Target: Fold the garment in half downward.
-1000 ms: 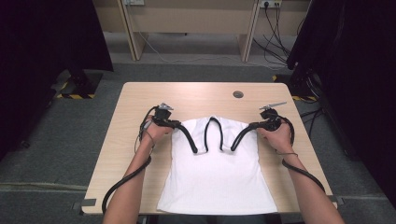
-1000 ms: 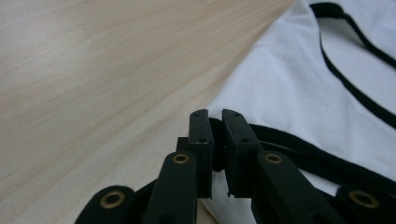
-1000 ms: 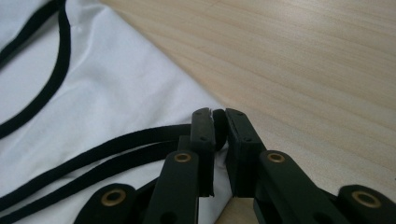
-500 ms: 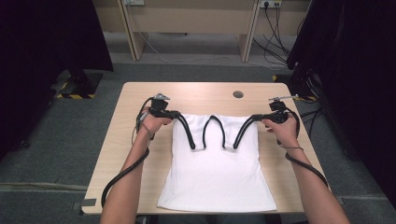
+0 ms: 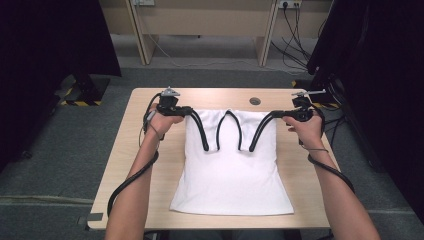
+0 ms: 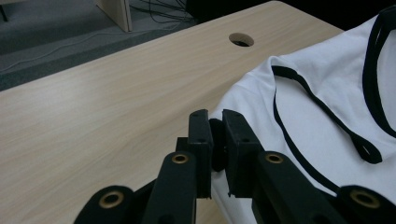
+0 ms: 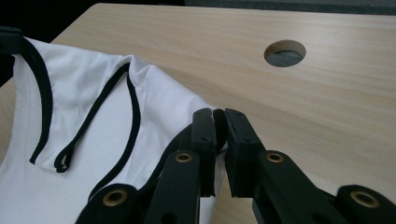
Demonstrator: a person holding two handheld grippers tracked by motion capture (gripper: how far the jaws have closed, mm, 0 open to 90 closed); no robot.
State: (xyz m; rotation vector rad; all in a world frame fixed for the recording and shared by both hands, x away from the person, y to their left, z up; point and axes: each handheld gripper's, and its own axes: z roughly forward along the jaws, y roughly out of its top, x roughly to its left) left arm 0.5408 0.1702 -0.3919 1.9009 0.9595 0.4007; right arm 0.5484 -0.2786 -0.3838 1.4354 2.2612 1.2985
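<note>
Shirt (image 5: 232,175) top edge has lifted, seemingly off the table (image 5: 130,165), both claws (image 6: 215,140) (image 7: 219,140) clamped on it.

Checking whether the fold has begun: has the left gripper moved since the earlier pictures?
Yes. The left gripper, shut on the white top, has shifted toward the table's far edge, carrying the top's corner along.

left claw (image 6: 215,122): black jaws, brass rivets | right claw (image 7: 219,120): same (black cables trailing) | forearms bare

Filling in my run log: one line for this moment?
left gripper: shut on top | right gripper: shut on top | white top: far edge lifted off table
</note>
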